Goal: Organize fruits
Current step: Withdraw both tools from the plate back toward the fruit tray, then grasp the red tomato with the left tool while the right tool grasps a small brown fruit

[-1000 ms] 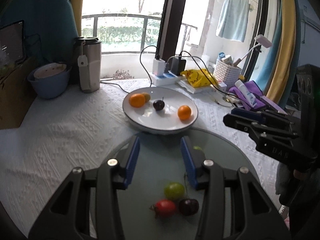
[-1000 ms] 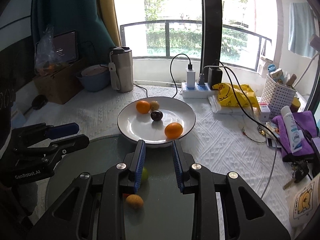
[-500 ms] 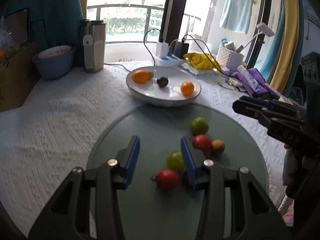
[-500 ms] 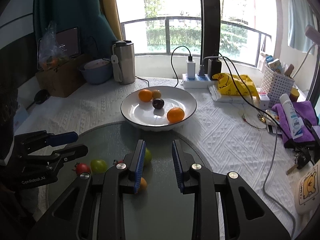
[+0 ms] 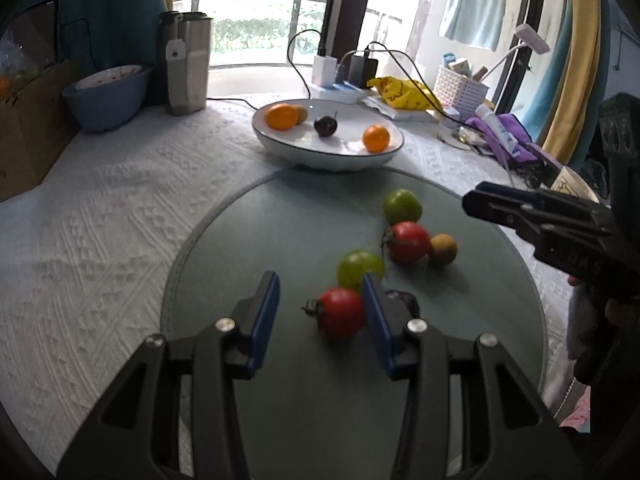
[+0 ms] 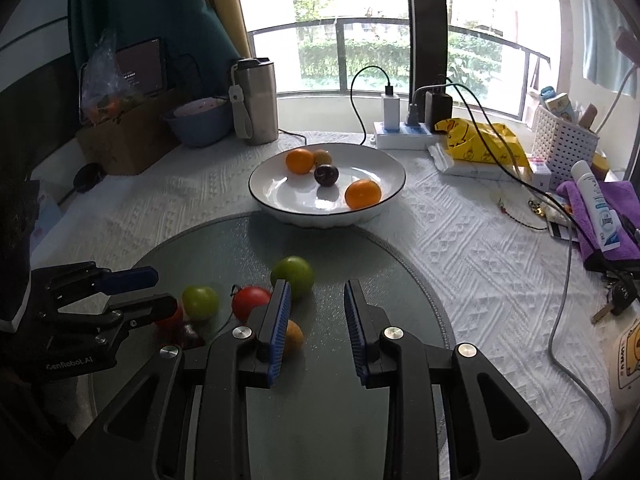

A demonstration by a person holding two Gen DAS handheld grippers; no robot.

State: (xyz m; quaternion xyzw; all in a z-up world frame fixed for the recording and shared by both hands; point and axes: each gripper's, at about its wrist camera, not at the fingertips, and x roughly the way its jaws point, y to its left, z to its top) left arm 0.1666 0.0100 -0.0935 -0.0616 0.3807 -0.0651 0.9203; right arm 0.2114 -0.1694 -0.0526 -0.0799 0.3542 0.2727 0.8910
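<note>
Several small fruits lie on a round glass board (image 5: 280, 220). My left gripper (image 5: 320, 308) is open just above it. A red tomato (image 5: 340, 316) lies between its pads, nearer the right one, which does not press on it. Beyond lie a green fruit (image 5: 360, 266), a second red tomato (image 5: 408, 242), a brown fruit (image 5: 443, 249) and another green fruit (image 5: 402, 206). My right gripper (image 6: 318, 300) hovers with a narrow empty gap, a yellow-brown fruit (image 6: 294, 336) behind its left finger. The white plate (image 6: 280, 212) holds two oranges, a dark plum and a small brownish fruit.
A steel tumbler (image 6: 256, 104) and a blue bowl (image 6: 200, 126) stand at the back left by a cardboard box. A power strip (image 6: 400, 134) with trailing cables, a yellow bag, a white basket (image 6: 564, 140), a purple cloth with a tube and keys crowd the right.
Both grippers have sunk towards the glass board. The loose fruits have moved up in both views, and the red tomato now lies between my left pads. Jaw gaps look the same.
</note>
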